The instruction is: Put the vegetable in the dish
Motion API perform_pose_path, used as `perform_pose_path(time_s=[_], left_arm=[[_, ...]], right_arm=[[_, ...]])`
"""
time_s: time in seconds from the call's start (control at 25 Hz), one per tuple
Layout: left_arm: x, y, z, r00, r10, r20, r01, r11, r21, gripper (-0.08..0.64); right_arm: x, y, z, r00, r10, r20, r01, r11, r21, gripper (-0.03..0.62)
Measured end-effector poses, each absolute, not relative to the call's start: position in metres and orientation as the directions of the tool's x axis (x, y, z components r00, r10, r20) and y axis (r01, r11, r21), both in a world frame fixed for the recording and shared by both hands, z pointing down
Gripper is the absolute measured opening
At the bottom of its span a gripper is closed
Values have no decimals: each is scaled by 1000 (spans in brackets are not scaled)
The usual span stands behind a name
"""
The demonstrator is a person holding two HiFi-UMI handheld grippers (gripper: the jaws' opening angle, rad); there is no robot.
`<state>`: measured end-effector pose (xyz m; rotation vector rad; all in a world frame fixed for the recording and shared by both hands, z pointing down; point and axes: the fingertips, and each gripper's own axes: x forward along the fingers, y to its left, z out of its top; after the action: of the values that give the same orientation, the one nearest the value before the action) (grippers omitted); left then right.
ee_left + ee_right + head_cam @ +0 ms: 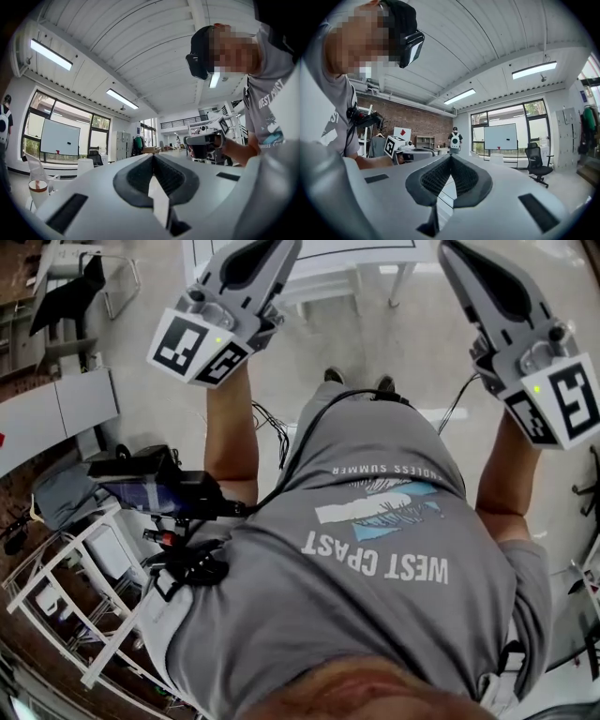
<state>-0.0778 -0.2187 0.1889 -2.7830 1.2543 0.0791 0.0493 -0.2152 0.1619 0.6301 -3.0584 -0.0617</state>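
Note:
No vegetable and no dish shows in any view. In the head view the person in a grey T-shirt (375, 549) holds both grippers raised, pointing forward and up. My left gripper (267, 259) is at the upper left, its jaws closed together with nothing between them. At the upper right, my right gripper (461, 257) is likewise shut and empty. The left gripper view looks along the closed left gripper (153, 157) toward the ceiling, with the right gripper (204, 140) off to the side. The right gripper view shows the closed right gripper (450, 157) and the left gripper's marker cube (395, 146).
A white table (309, 263) stands ahead of the person's feet. A black device (155, 479) and a white rack (75, 587) are at the left. Around the room are a whiteboard (60, 137), an office chair (536, 165) and a person with a backpack (453, 140).

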Motion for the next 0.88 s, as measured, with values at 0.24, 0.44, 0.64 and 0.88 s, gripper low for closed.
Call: perform_pose_path(time_s=[0.24, 0.44, 0.64, 0.88], left_arm=[[-115, -155, 169, 671, -732, -119, -742, -665, -89, 8], [-145, -73, 143, 702, -699, -135, -712, -691, -127, 8], [-196, -23, 126, 723, -676, -145, -691, -712, -128, 8], [-192, 97, 66, 770, -610, -189, -636, -759, -140, 8]], right_arm=[[22, -158, 150, -909, -417, -1, -416, 907, 63, 8], [-3, -86, 128, -878, -479, -3, -478, 875, 75, 8], [-51, -36, 108, -856, -517, -7, -516, 853, 81, 8], [-48, 99, 46, -817, -576, 14, -570, 812, 125, 8]])
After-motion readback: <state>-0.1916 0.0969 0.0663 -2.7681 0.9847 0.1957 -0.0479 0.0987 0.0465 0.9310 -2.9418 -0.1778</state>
